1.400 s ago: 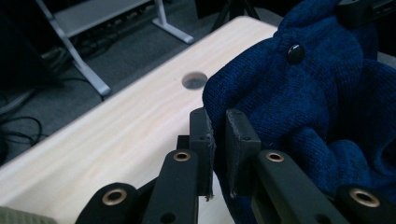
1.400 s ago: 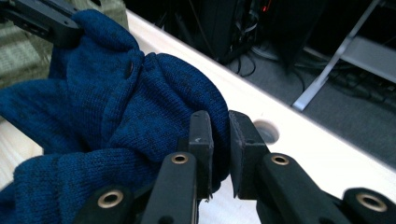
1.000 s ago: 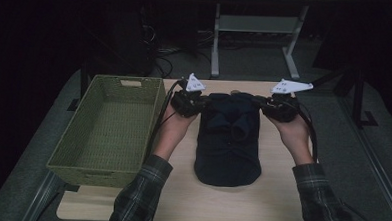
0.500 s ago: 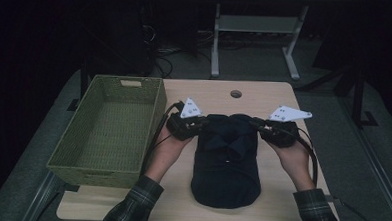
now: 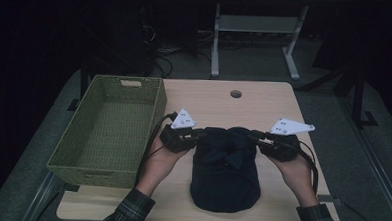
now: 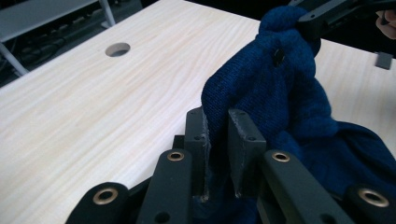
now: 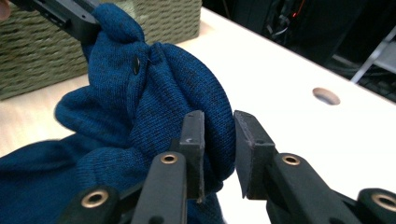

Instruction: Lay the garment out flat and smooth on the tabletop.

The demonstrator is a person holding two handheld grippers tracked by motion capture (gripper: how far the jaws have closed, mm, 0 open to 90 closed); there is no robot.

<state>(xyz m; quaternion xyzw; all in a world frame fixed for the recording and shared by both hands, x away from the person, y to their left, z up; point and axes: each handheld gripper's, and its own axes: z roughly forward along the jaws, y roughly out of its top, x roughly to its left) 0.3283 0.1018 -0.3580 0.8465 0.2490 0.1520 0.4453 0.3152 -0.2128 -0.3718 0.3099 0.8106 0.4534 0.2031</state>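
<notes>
Both tongs at the far end of a blue knit on the worktop

In the high view the knit (image 5: pixel 225 169) lies centre frame on the worktop (image 5: pixel 264 101), a basket (image 5: pixel 108 129) at left. The left tongs (image 5: pixel 199 135) and right tongs (image 5: pixel 253 136) meet its upper corners. Both have just been opening. In the left gripper view, a fold stands between slightly parted jaws; in the right gripper view, cloth sits against one pad (image 7: pixel 194 140), the other clear of it.

knitted wool garment (image 5: pixel 225 167), woven basket (image 5: pixel 108 129), wooden table (image 5: pixel 264 106)
</notes>
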